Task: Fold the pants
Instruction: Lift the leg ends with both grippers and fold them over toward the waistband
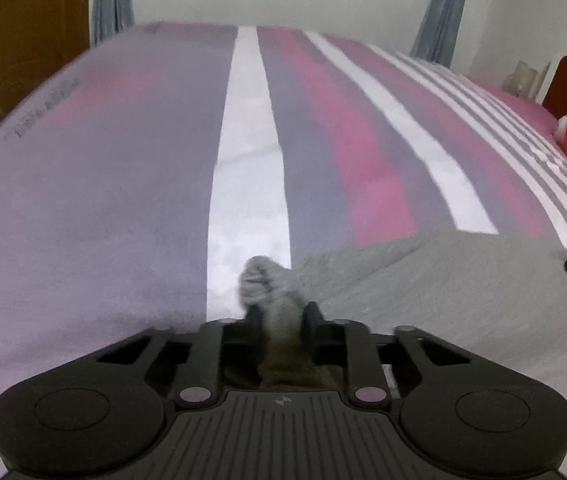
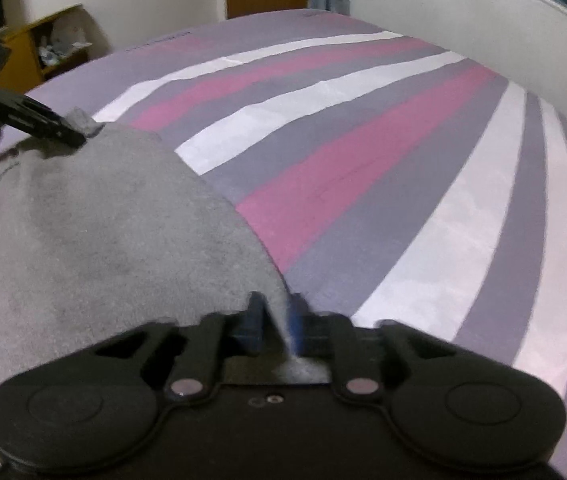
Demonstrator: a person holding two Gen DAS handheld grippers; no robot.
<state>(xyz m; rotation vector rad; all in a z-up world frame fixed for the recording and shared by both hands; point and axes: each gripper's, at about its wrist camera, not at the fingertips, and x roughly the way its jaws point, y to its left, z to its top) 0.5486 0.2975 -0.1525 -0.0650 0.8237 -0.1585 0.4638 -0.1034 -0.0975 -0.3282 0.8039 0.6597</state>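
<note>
One pair of grey pants (image 2: 95, 216) lies on the striped bed (image 2: 363, 152), toward seven o'clock in the right wrist view. Two grippers hold it: the left gripper (image 1: 281, 316) is clamped on a bunched corner at nine o'clock, and the right gripper (image 2: 277, 320) pinches the edge at six o'clock.
</note>
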